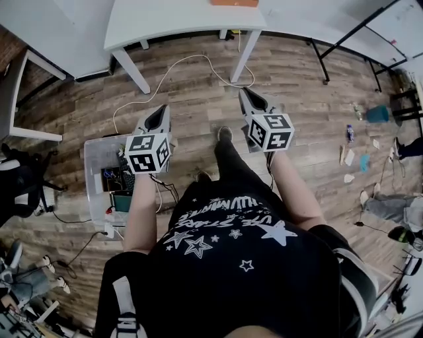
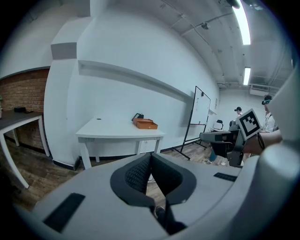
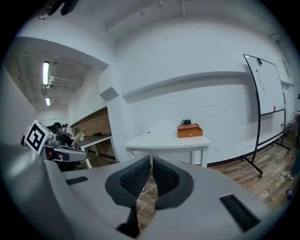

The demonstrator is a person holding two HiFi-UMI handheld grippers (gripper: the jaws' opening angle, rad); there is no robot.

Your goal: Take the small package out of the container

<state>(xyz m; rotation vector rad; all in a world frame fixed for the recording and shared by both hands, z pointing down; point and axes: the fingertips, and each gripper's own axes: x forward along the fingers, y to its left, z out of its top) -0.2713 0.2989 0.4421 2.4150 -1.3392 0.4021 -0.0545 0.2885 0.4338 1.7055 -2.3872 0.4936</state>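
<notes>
An orange box [image 2: 145,123] stands open-topped on a white table [image 2: 117,133] ahead of me; the right gripper view shows the orange box [image 3: 189,131] too, and the head view catches its edge [image 1: 234,2] at the top. No small package shows in any view. My left gripper [image 1: 158,113] is held above the wooden floor, pointing at the table, its jaws shut with nothing between them [image 2: 150,157]. To its right at the same height, my right gripper [image 1: 246,94] also points at the table, shut and empty [image 3: 151,159]. Both are well short of the table.
A clear plastic bin [image 1: 96,155] with electronics and cables sits on the floor under my left arm. A white cable [image 1: 178,63] trails across the floor towards the table legs. A whiteboard on a stand [image 3: 267,89] is to the right. Other people stand at desks [image 2: 239,112] in the room.
</notes>
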